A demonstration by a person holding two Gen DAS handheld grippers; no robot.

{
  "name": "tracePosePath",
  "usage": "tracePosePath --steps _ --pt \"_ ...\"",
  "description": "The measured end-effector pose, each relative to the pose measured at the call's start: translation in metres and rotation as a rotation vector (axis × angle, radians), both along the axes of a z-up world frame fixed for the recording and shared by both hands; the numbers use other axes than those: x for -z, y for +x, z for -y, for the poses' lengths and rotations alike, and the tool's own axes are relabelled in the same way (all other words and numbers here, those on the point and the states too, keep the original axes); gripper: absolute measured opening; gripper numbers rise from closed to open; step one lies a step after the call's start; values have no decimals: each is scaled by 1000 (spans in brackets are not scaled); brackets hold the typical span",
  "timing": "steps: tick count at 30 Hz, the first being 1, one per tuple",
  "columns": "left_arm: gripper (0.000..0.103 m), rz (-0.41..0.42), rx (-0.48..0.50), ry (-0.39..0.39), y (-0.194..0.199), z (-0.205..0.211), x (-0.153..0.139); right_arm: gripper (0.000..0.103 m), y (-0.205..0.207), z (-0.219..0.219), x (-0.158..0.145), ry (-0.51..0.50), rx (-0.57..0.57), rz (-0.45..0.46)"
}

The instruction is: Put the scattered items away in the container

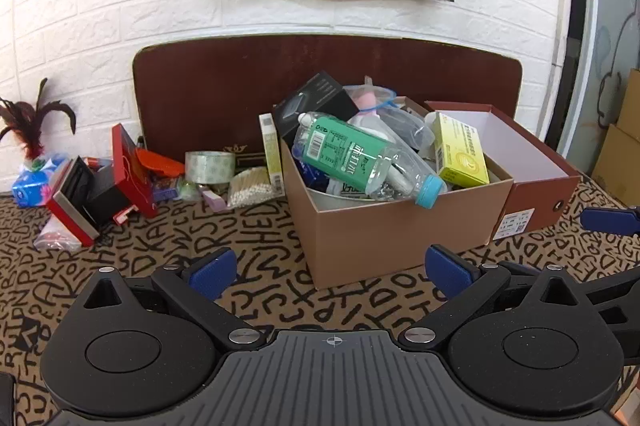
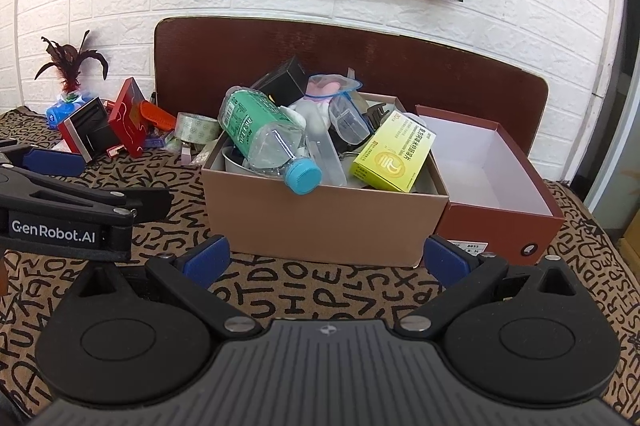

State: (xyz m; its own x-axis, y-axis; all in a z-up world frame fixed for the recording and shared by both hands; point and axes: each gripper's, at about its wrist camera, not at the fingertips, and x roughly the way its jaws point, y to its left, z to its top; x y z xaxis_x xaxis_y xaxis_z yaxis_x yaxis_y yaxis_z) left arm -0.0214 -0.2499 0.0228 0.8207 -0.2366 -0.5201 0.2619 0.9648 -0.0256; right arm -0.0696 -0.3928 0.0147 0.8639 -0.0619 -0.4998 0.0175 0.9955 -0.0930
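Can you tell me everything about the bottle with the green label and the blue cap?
The bottle is clear, thin plastic, crinkled near its neck, with a green label showing white writing and a barcode. Its ridged blue cap is screwed on. It looks empty, though that is hard to tell. It lies tilted on top of the pile in the brown cardboard box, cap end lowest and poking out over the box's front rim. No claw touches it.

"GenRobot.AI" in white on black body of left gripper (image 2: 52,161), left of brown box (image 2: 320,222). Cloth (image 2: 320,286) under box printed with scattered black letters. Bottle (image 2: 260,137) and yellow carton (image 2: 394,157) labels illegible.
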Motion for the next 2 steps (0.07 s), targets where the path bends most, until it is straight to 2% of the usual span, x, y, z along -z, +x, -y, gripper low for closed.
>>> tracePosePath --steps 2 --pt "103 1 8 -1 0 -1 0 103 1 1 0 2 1 -2"
